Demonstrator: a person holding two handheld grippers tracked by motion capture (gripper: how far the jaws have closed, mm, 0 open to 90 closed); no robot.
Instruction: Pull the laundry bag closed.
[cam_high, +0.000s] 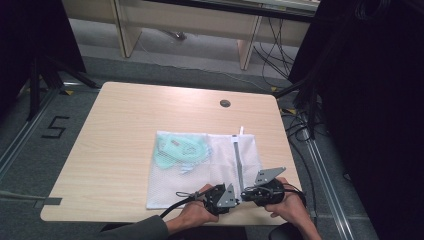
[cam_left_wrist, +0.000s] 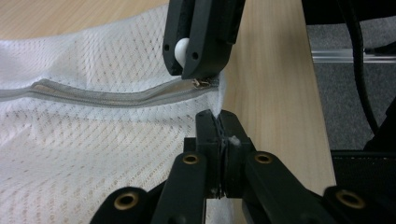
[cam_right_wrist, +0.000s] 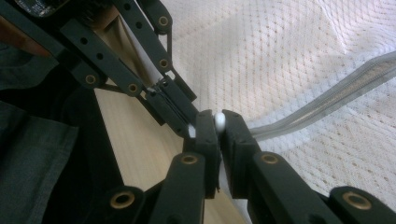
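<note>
A white mesh bag (cam_high: 200, 170) lies on the table with pale green items (cam_high: 180, 150) inside. A grey zipper (cam_high: 238, 160) runs toward its near edge. Both grippers meet at that near end. My left gripper (cam_left_wrist: 218, 122) is shut on the bag's mesh edge (cam_left_wrist: 140, 154) just below the zipper (cam_left_wrist: 107, 98). My right gripper (cam_right_wrist: 218, 116) is shut on the round white zipper pull (cam_right_wrist: 219, 122) at the end of the zipper (cam_right_wrist: 327, 100). From above, the left gripper (cam_high: 234, 199) and right gripper (cam_high: 246, 193) sit tip to tip.
The wooden table (cam_high: 120, 135) has a round cable hole (cam_high: 225, 103) near its far edge. Its right edge (cam_left_wrist: 322, 140) is close beside the grippers. Dark stands and cables stand on the floor to the right (cam_high: 305, 115).
</note>
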